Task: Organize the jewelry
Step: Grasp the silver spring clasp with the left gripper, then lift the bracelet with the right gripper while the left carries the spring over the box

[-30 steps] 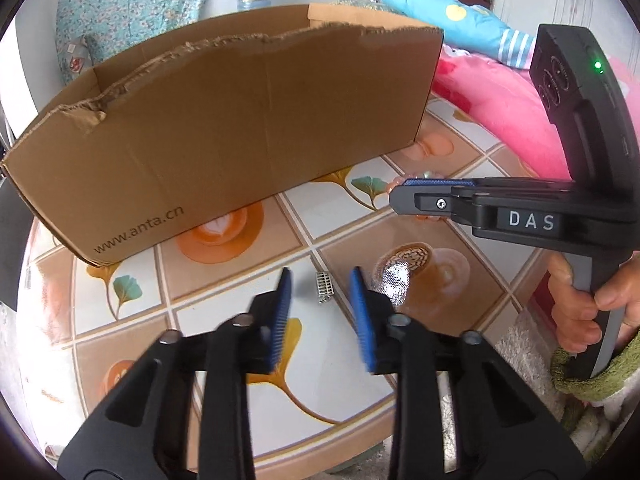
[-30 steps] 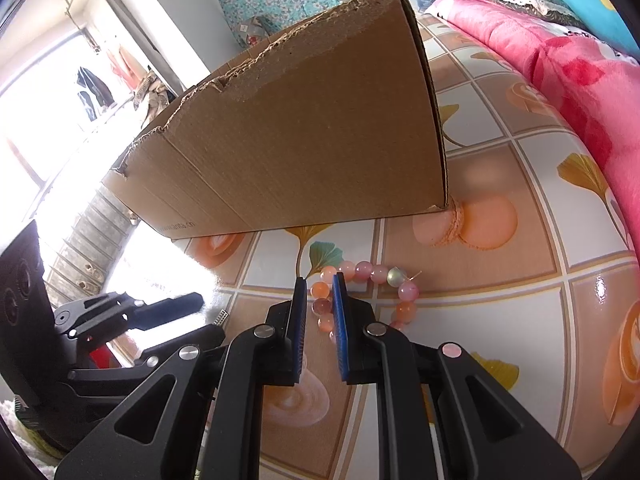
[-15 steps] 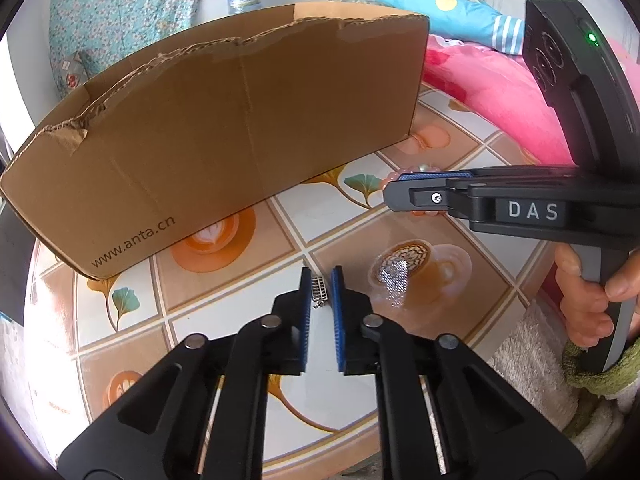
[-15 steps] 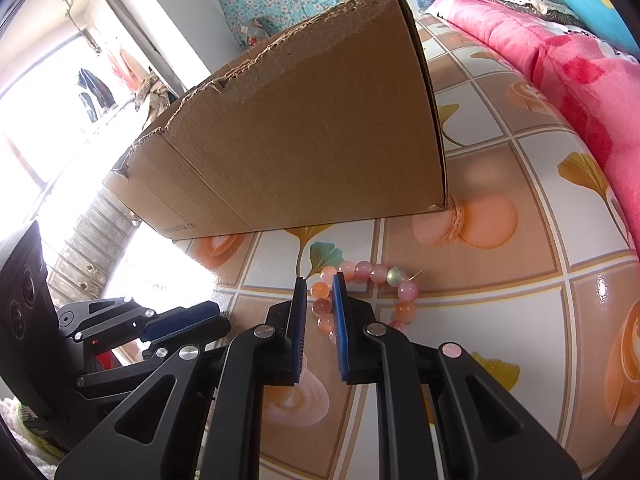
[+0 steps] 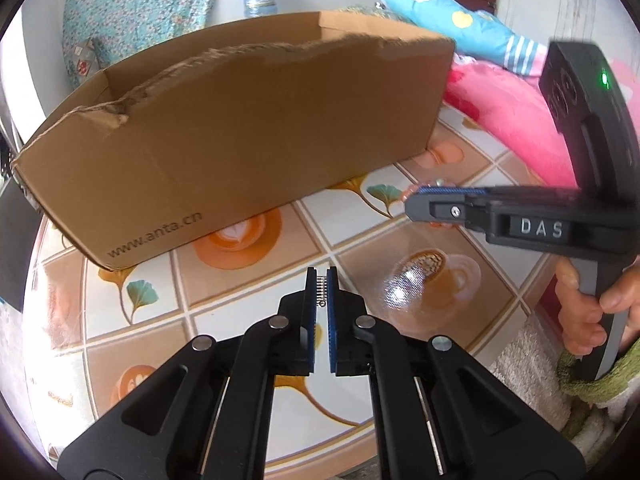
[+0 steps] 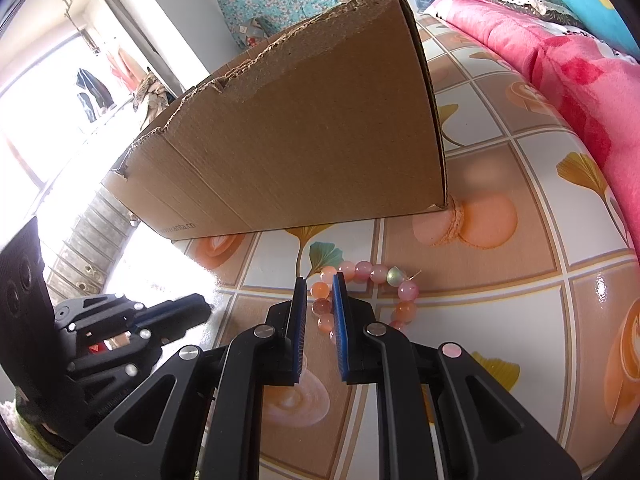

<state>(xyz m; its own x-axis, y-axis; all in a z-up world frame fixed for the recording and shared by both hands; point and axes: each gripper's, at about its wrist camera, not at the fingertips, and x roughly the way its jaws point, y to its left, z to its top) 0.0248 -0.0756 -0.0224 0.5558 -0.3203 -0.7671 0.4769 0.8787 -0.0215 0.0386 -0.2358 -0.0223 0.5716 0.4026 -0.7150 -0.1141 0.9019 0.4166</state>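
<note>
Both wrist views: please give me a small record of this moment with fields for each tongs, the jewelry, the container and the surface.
left tongs: shut on the small silver ridged metal piece, at the tabletop
right tongs: shut on one side of the pink and orange bead bracelet; the rest of the loop lies on the table
container: open brown cardboard box with a torn top edge, behind both pieces; inside hidden
surface: glossy tablecloth with coffee and leaf print
background: pink blanket at the right
</note>
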